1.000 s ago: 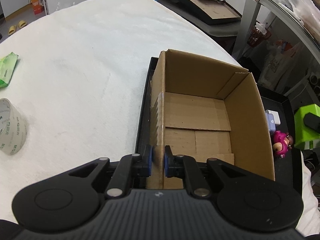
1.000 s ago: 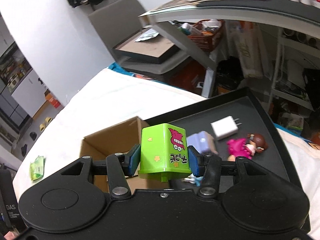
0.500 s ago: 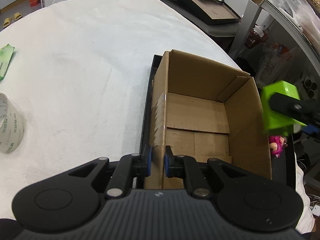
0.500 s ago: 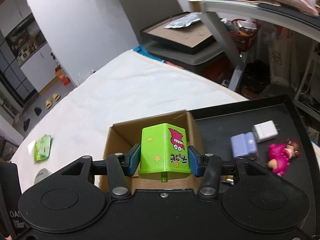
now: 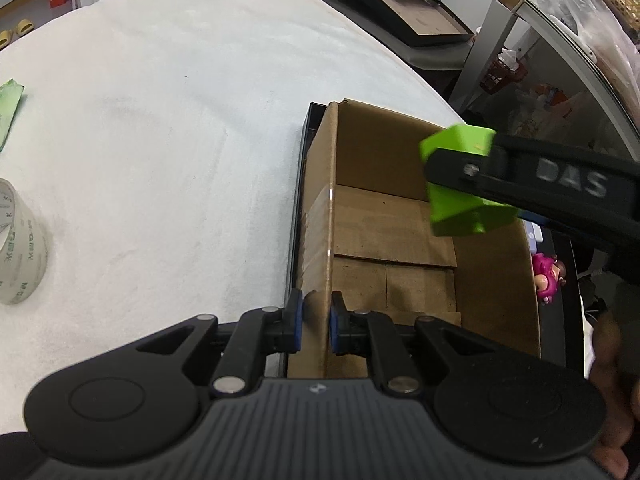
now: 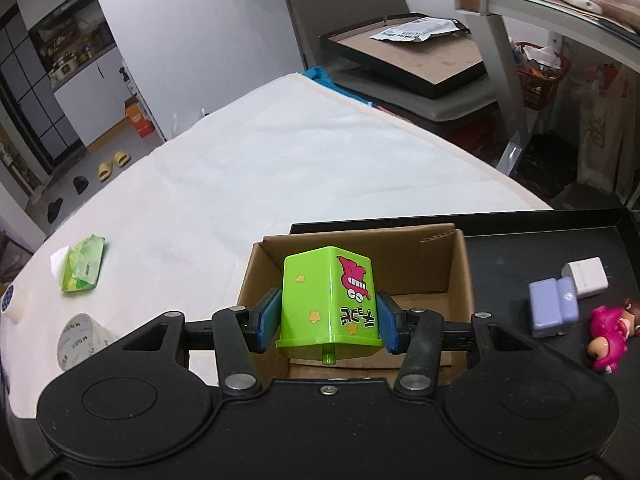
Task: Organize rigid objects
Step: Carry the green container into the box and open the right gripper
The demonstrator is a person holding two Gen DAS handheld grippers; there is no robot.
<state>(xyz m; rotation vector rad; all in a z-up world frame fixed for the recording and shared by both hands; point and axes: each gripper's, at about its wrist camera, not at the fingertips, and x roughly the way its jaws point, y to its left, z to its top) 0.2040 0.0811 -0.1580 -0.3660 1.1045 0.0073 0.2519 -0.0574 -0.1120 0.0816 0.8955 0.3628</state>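
From the left wrist view, the left hand-held gripper [image 5: 314,322] was clamped on the near-left wall of the cardboard box [image 5: 492,280], one blue pad inside and one outside. The box stood on a black tray [image 5: 298,216] on the white-covered table [image 5: 160,140]. Ahead and to the right, the right hand-held gripper [image 5: 460,184] held the green container [image 5: 464,208] above the box's open top. Beyond the box's right wall lay a pink figurine [image 5: 546,276]. A tape roll [image 5: 20,256] sat far to the left.

From the right wrist view, the right hand-held gripper [image 6: 328,322] was clenched on the green container [image 6: 328,304], pads pressed to both sides, directly over the cardboard box [image 6: 460,276]. To its right on the tray [image 6: 520,240] lay a lilac block [image 6: 554,312], a white charger [image 6: 588,276] and the pink figurine [image 6: 608,338]. To the left were a tape roll [image 6: 80,338] and a green packet [image 6: 84,270].
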